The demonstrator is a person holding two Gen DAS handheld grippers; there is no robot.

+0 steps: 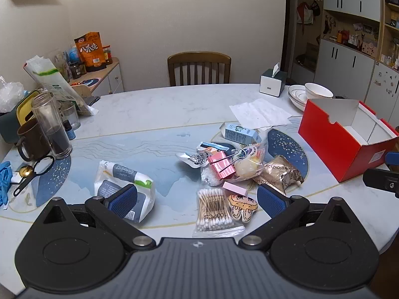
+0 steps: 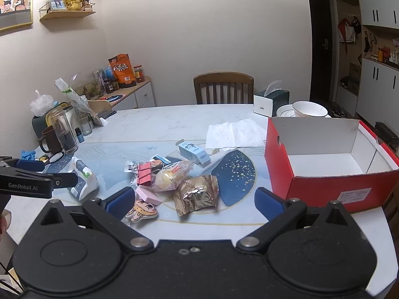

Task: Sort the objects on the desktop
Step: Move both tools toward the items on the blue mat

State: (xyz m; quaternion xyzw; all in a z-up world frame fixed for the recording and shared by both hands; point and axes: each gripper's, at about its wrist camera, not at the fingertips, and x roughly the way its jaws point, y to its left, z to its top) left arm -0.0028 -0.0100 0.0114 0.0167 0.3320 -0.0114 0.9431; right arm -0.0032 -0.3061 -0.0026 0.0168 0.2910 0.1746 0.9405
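A heap of small items lies mid-table: a cotton swab bag, a cartoon sticker pack, a pink eraser, a pink binder clip, a gold snack wrapper, a bun in clear wrap and a light blue carton. A tissue pack lies to the left. My left gripper hovers open over the swab bag, holding nothing. Above the gold wrapper my right gripper is also open and empty. An open red box stands on the right.
A brown mug, a glass bottle and a magnifier crowd the table's left side. White paper, a tissue box and stacked bowls sit at the far right. A wooden chair stands behind the table.
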